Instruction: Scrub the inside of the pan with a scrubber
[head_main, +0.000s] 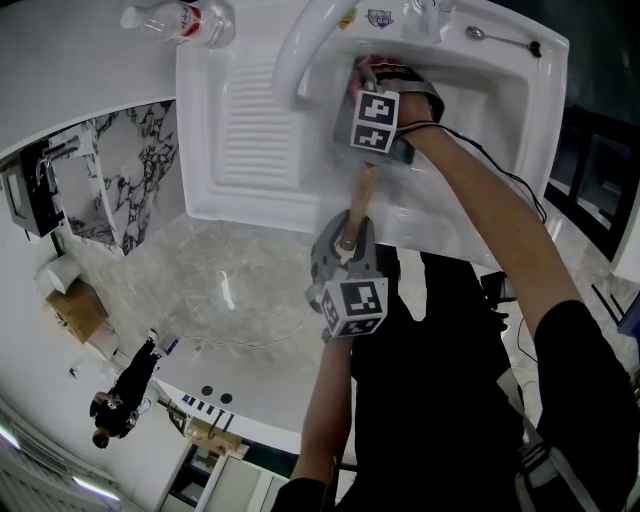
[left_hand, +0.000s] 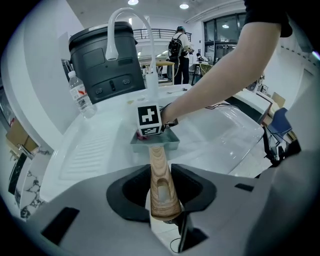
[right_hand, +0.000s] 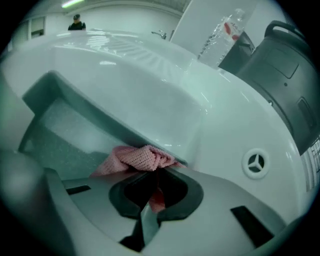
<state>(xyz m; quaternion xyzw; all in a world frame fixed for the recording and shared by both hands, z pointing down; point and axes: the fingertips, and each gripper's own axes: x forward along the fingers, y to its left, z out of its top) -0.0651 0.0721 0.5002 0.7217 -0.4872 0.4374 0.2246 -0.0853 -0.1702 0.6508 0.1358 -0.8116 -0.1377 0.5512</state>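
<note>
A square grey-green pan sits in the white sink basin, its pale wooden handle reaching back toward me. My left gripper is shut on that handle, also seen from above. In the head view my right gripper and its marker cube cover most of the pan. A pink mesh scrubber is pinched in my right gripper and lies against the pan's inner wall, close to its far rim. The pan's floor is speckled and dull.
A curved white faucet arches over the basin. The ribbed drainboard lies to the left, with a water bottle beyond it. A spoon rests on the sink's back ledge. A black bin stands behind the sink.
</note>
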